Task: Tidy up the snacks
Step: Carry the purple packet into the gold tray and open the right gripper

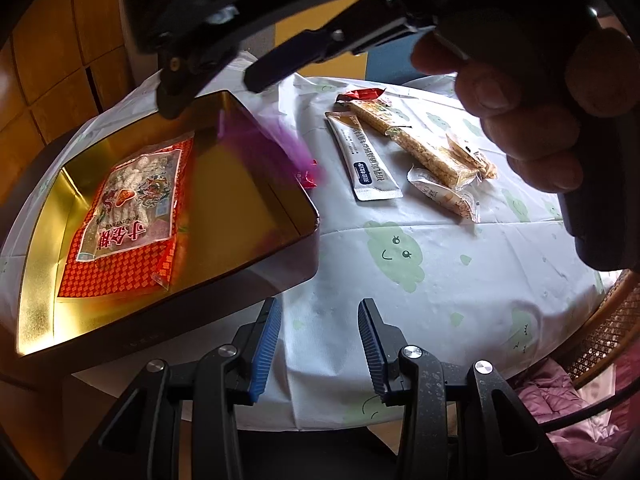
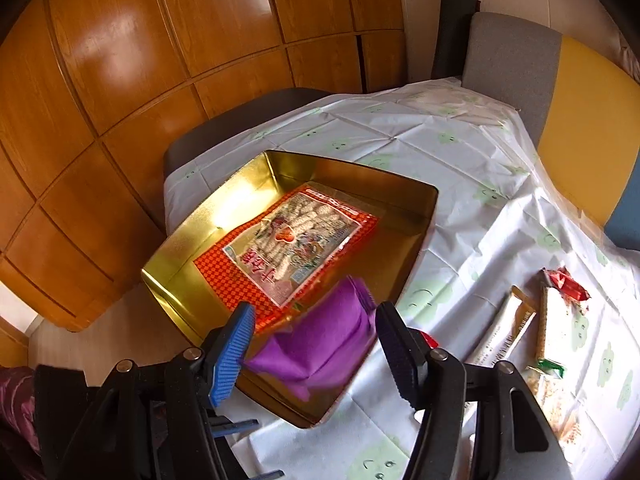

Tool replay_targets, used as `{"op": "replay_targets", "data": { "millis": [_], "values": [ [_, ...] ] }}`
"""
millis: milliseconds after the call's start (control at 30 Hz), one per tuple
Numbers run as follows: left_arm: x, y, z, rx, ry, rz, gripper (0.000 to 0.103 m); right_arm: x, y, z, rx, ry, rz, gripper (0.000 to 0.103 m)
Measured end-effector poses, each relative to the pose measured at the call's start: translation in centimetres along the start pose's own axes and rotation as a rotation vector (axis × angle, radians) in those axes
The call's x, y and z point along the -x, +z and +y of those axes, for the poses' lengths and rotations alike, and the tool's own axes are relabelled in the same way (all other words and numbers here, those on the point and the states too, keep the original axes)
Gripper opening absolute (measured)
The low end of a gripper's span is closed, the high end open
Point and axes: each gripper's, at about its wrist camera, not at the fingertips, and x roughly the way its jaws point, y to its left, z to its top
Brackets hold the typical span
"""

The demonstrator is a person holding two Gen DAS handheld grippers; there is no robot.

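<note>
White tablecloth with green cloud faces — wooden panelled wall, grey-and-yellow chair back, pink quilted jacket.

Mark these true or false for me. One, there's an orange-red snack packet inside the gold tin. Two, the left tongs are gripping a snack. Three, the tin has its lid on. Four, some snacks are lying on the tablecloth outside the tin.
1. True. The orange-red packet lies flat in the gold tin.
2. False. The left tongs stand open over the tablecloth with nothing between them.
3. False. The tin is open at the top, and no lid is in view.
4. True. A white sachet, a grain bar and a few other wrapped snacks lie beside the tin.
</note>
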Motion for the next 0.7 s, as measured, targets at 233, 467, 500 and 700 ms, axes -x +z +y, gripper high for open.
{"op": "replay_targets", "data": {
  "millis": [233, 467, 500, 700],
  "values": [
    [0.2, 0.0, 0.5, 0.015, 0.016, -0.006, 0.043, -1.2, 0.9, 1.6, 0.022, 0.041, 0.012, 0.055],
    [0.2, 0.0, 0.3, 0.009, 0.023, -0.011, 0.047, -0.4, 0.3, 0.7, 0.000, -0.018, 0.003, 0.057],
    [0.2, 0.0, 0.3, 0.008, 0.024, -0.011, 0.047, -0.3, 0.1, 0.5, -0.003, -0.033, -0.002, 0.057],
    [0.3, 0.0, 0.1, -0.005, 0.026, -0.014, 0.047, 1.0, -0.9, -0.3, -0.029, -0.102, -0.039, 0.058]
  ]
}}
